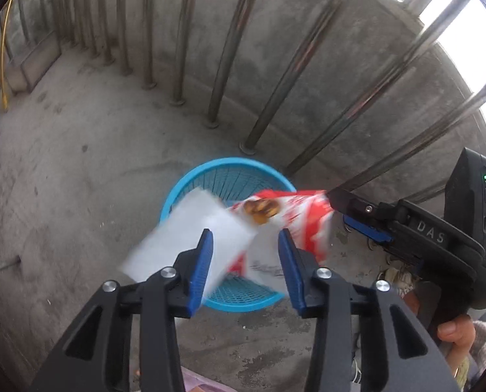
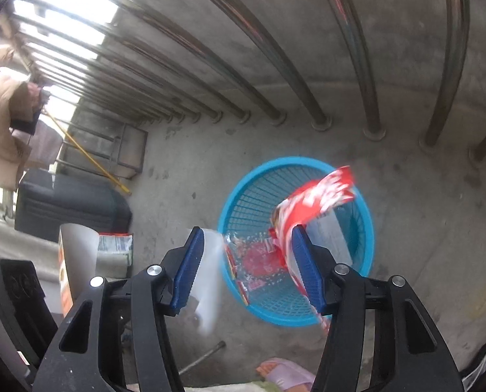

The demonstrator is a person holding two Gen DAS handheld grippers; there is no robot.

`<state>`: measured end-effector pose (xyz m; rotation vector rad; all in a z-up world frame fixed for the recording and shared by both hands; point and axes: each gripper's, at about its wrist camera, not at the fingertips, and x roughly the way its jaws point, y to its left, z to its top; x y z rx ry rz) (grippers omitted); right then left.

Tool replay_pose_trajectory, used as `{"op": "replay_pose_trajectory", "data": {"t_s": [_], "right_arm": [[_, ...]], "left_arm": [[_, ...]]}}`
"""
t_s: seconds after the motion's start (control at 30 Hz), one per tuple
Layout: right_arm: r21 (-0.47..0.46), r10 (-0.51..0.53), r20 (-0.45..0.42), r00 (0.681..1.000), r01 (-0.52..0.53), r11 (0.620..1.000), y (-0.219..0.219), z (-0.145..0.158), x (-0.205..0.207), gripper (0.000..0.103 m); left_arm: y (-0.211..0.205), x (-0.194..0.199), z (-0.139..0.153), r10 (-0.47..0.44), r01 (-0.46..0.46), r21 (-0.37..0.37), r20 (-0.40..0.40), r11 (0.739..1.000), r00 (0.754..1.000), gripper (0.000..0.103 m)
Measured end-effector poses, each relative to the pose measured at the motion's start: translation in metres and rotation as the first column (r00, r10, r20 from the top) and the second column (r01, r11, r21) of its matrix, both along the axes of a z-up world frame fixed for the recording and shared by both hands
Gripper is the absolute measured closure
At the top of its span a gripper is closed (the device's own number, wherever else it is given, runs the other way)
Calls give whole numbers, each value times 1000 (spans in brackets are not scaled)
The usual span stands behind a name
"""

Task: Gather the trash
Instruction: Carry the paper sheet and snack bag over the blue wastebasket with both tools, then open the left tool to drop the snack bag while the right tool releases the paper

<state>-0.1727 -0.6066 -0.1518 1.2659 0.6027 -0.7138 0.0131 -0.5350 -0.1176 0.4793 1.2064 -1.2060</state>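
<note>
Red-and-white foil is streaking across both views: a snack wrapper [image 1: 295,215] is hanging over the blue mesh basket [image 1: 177,196], with a pale white packet [image 1: 190,235] blurred just beside it at about nine o'clock of the wrapper. Both pieces look to be in the air above the basket mouth, and the blur is making it hard to say what is touching them.

The left gripper [image 1: 246,261] is standing with its blue pads apart and nothing pinched between them; the white packet is crossing in front of its left pad. The right gripper [image 2: 247,261] is also standing wide apart in its own view, the wrapper [image 2: 318,196] lying against its right pad at about one o'clock. Seen from the left wrist, its tip meets the wrapper's corner, so whether that corner is caught there I cannot tell.

In the right wrist view the basket [image 2: 367,228] is already holding red wrappers [image 2: 259,261] on its floor.

The risks, as I judge them: the white packet [image 2: 210,281] is hanging over the basket's nine o'clock rim and could be sliding outside onto the concrete floor [image 2: 184,176]; light foil could be drifting sideways; and a wrapper snagged on a pad could be getting carried away from the basket.
</note>
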Motion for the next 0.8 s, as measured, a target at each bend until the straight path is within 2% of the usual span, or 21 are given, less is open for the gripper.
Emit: {"op": "replay_pose_trajectory", "data": {"t_s": [0.07,0.13,0.33,0.4,0.47,0.53,0.63,0.7,0.8], "right_arm": [[7,1,17,1000,-2,1000,5,1,-2,45],[-6,9,16,1000,-9,1000,10,4,-4,42],[7,-17,27,999,17,1000,22,12,-15,42],[-21,-10,56,998,11,1000,26,18,-15,42],[-44,29,88,996,-25,999,33,25,-8,42],[-40,93,100,991,-89,995,38,24,8,42],[-26,195,76,978,-193,981,44,16,41,41],[8,261,51,964,-262,965,46,0,70,40],[39,360,-35,932,-359,933,48,-28,117,40]], "left_arm": [[8,2,1,5,-6,-17,-29,1000,1000,56],[16,3,6,4,-4,-39,-22,999,1000,52],[36,16,23,41,-44,-100,-35,994,999,50],[45,20,36,55,-58,-127,-29,990,998,50],[61,24,56,73,-70,-154,12,986,997,47],[77,27,72,99,-88,-167,61,982,993,45],[106,30,92,139,-120,-186,93,975,986,43],[132,34,103,162,-137,-199,113,970,980,43],[174,37,118,200,-164,-217,155,962,967,41]]}}
